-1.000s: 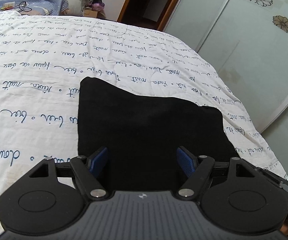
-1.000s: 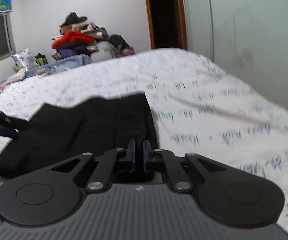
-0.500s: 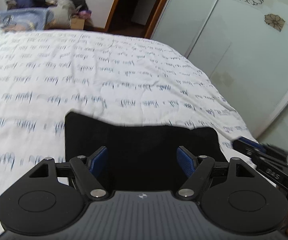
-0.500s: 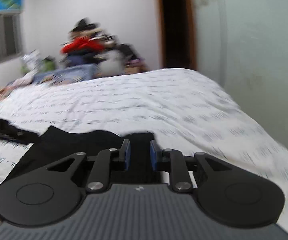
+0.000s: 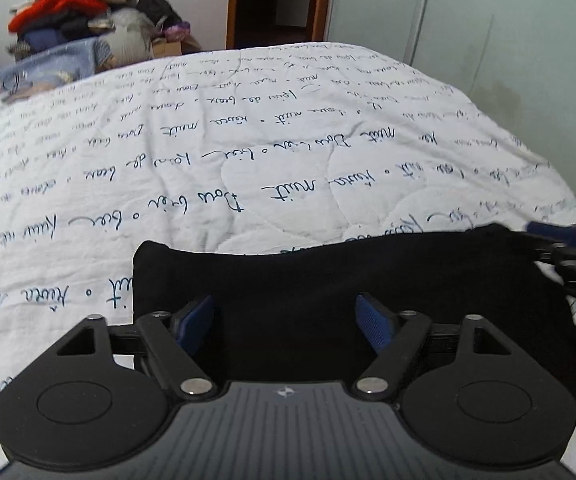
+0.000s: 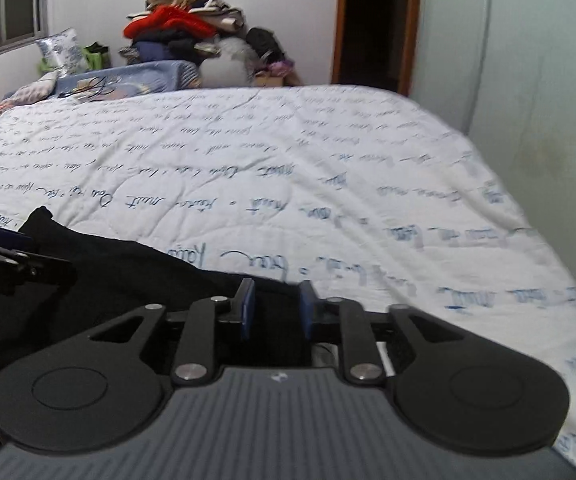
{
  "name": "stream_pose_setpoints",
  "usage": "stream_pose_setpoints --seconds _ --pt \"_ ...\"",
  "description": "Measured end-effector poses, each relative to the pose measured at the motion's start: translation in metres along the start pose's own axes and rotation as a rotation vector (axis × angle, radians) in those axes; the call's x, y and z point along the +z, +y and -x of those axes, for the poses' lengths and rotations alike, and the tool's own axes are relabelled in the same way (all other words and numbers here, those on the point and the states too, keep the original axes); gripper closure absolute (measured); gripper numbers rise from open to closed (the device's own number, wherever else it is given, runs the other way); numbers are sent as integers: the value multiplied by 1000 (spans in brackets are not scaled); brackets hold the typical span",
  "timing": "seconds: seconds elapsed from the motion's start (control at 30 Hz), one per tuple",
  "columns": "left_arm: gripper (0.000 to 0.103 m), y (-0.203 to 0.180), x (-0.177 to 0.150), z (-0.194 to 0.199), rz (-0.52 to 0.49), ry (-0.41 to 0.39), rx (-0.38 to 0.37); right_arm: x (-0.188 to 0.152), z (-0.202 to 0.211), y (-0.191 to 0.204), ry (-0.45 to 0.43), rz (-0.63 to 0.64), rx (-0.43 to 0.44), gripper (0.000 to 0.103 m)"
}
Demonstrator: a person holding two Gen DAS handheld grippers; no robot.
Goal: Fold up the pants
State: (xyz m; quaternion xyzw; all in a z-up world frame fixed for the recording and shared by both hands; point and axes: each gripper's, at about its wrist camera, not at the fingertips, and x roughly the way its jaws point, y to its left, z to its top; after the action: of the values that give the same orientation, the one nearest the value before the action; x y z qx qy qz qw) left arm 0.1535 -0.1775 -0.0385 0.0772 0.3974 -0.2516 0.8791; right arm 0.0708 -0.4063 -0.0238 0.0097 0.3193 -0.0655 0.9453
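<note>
The black pants (image 5: pixel 328 280) lie folded into a flat rectangle on the white quilt (image 5: pixel 247 152), at the near edge of the bed. My left gripper (image 5: pixel 285 320) is open and empty, just above the near part of the pants. My right gripper (image 6: pixel 275 306) is partly open with a narrow gap, empty, over the right end of the pants (image 6: pixel 127 280). The right gripper also shows at the pants' right corner in the left wrist view (image 5: pixel 568 248). The left gripper shows at the left edge of the right wrist view (image 6: pixel 3 256).
The quilt (image 6: pixel 288 168) with blue script covers the bed. A pile of clothes (image 6: pixel 179 36) and pillows (image 6: pixel 59 52) sit at the far end. A frosted wardrobe door (image 5: pixel 488 60) stands to the right and a dark doorway (image 5: pixel 275 0) behind.
My right gripper has opened from shut to a narrow gap. Both grippers have drawn back toward the near edge, so the pants sit lower in view. The right gripper now shows at the pants' right corner.
</note>
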Motion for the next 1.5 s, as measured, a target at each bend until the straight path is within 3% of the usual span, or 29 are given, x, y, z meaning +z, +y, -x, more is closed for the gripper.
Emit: stream_pose_setpoints --seconds 0.07,0.13,0.27,0.3,0.33,0.37,0.53,0.77,0.87,0.93,0.97,1.0,1.1,1.23,1.37,1.43,1.5 --pt "20 -4 -1 0 -20 -5 19 -5 17 -4 -8 -27 13 67" --pt "20 -7 -2 0 -33 -8 32 -13 33 -8 -14 -57 30 44" --pt "20 -9 -3 0 -36 -8 45 -29 39 -8 23 -42 54 45" --pt "19 -9 -3 0 -36 -8 46 -31 36 -8 33 -45 60 51" --pt "19 -9 -3 -1 -36 -8 48 -32 35 -10 35 -59 81 62" --pt "19 -9 -3 -1 -35 -8 47 -32 34 -10 33 -72 99 65" --pt "18 -9 -4 -2 -30 -8 54 -29 37 -8 10 -33 25 98" --pt "13 -11 -5 -3 -48 -14 76 -37 37 -19 9 -64 -33 101" --pt "9 -10 -5 -4 -42 -15 83 -35 54 -18 -32 -82 1 94" --pt "9 -8 -6 -1 -26 -19 83 -35 66 -6 -40 -18 40 88" --pt "9 -8 -7 2 -18 -21 86 -37 71 2 -36 33 58 82" --pt "9 -7 -8 6 -9 -23 89 -40 73 11 -26 82 62 68" --pt "9 -6 -18 28 11 -56 91 -52 80 27 -8 175 -11 64" --pt "9 -10 -32 57 19 -99 71 -62 100 7 -14 35 39 64" --pt "9 -23 -39 64 -2 -77 13 -74 109 2 -18 13 69 62" --pt "9 -33 -40 62 -34 -66 -9 -76 107 -4 -29 -22 69 46" --pt "9 -45 -43 61 -71 -53 -8 -76 102 -12 -46 -81 67 42"
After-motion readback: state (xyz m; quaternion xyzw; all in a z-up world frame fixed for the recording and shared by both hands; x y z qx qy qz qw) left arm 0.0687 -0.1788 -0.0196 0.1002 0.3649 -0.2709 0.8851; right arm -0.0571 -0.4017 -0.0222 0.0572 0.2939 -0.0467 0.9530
